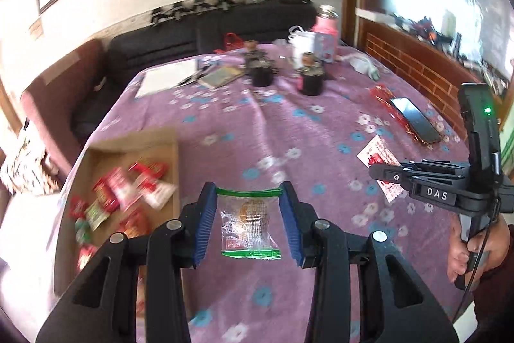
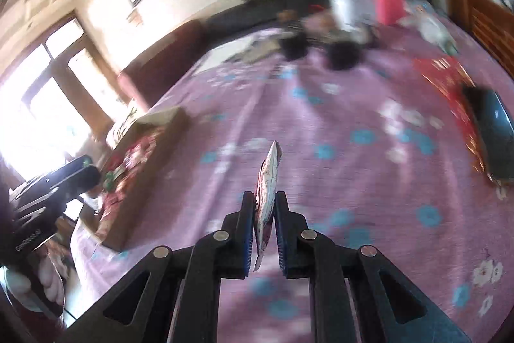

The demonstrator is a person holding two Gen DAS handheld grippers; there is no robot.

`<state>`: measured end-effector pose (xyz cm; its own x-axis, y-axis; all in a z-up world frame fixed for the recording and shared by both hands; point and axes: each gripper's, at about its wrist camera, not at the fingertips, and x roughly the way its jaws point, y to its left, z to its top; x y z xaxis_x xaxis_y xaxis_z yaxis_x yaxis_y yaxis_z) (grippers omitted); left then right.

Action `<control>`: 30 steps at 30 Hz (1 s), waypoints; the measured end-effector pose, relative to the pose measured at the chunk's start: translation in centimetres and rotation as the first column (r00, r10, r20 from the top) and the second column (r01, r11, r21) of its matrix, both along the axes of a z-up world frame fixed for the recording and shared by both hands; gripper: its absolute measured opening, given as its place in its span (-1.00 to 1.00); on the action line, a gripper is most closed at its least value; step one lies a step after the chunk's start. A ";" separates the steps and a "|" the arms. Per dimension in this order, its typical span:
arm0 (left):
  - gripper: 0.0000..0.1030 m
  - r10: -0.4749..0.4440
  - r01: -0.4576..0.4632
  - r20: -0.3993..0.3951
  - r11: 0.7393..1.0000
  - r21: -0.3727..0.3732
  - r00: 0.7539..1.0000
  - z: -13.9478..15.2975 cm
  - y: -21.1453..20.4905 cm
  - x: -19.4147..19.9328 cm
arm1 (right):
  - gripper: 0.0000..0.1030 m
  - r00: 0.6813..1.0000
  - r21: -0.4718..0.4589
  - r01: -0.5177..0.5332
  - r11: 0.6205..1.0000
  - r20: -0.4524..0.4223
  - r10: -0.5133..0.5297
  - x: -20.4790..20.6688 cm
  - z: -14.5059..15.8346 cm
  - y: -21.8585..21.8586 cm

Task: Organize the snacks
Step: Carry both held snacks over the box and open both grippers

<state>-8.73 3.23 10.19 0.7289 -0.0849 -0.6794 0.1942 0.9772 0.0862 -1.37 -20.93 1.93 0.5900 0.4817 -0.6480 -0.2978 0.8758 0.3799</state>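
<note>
Purple flowered cloth covers the table [image 1: 289, 124]; the left claw [image 1: 249, 221], tilted downward, grips a clear green-edged snack packet [image 1: 249, 222] beside the brown cardboard box [image 1: 135, 150]; the right claw [image 2: 264, 225] pinches a red-and-white sachet [image 2: 268, 182] edge-on above the cloth.

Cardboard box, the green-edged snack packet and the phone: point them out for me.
cardboard box [image 1: 135, 150], left wrist view, bare inner floor.
green-edged snack packet [image 1: 249, 222], left wrist view, clear middle.
phone [image 1: 414, 118], left wrist view, screen.
</note>
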 end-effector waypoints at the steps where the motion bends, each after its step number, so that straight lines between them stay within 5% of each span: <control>1: -0.27 0.014 -0.014 0.002 1.000 -0.009 1.000 0.1 0.8 -0.4 | -0.76 1.000 -0.017 -0.025 1.000 0.013 0.026 -0.4 0.8 1.5; 9: -0.26 0.160 -0.159 0.005 0.985 -0.070 0.987 -0.1 8.7 -2.8 | -0.76 0.983 -0.094 -0.172 0.981 0.053 0.178 -2.1 3.8 11.9; 30: -0.26 0.376 -0.396 -0.136 0.900 -0.182 0.917 -5.2 21.2 -0.1 | -0.77 0.933 -0.162 -0.360 0.919 -0.042 0.358 1.4 2.1 27.5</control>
<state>-8.81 24.40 4.98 0.6650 0.0479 -0.7453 -0.2042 0.9716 -0.1198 0.02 6.56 4.00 0.3896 0.5459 -0.7418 -0.6001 0.7614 0.2452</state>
